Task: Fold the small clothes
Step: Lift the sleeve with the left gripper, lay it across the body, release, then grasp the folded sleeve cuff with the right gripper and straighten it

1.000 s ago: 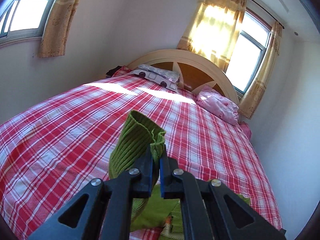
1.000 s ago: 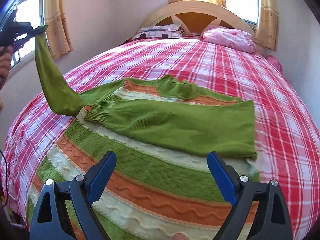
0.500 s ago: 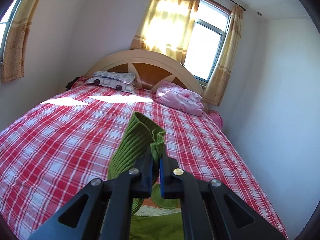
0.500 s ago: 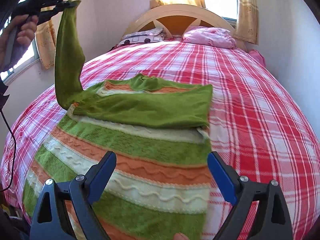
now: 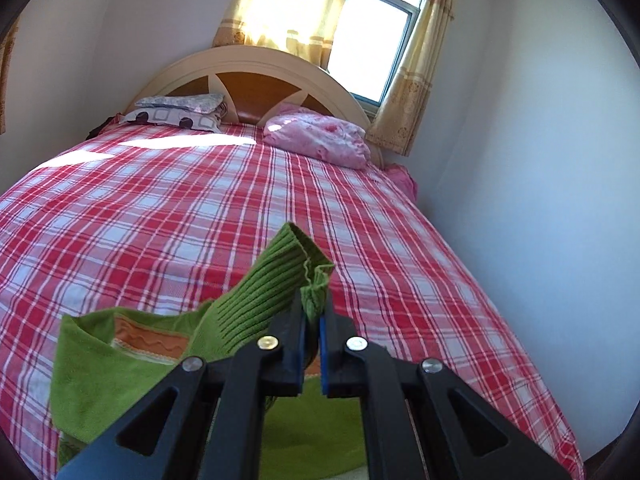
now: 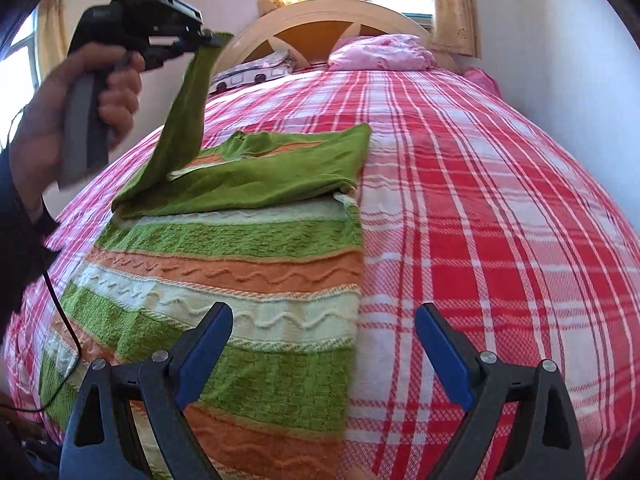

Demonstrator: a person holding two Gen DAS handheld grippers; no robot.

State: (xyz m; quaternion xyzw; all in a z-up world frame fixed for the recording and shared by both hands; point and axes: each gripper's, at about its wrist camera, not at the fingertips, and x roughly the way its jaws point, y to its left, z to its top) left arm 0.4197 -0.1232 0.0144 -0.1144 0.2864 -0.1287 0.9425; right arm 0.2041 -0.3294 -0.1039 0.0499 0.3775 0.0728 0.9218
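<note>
Left gripper (image 5: pixel 313 322) clamped on green sleeve cuff (image 5: pixel 296 264), sleeve lifted off sweater (image 6: pixel 240 248) on bed (image 6: pixel 500 200). Right gripper (image 6: pixel 324 354) wide apart, empty.

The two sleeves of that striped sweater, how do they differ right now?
The left sleeve is lifted off the bed, its ribbed cuff clamped in the shut left gripper; the right sleeve lies flat, folded across the sweater. The left sleeve hangs slanted; the right sleeve runs crosswise, untouched by the open right gripper. Both are plain green knit.
</note>
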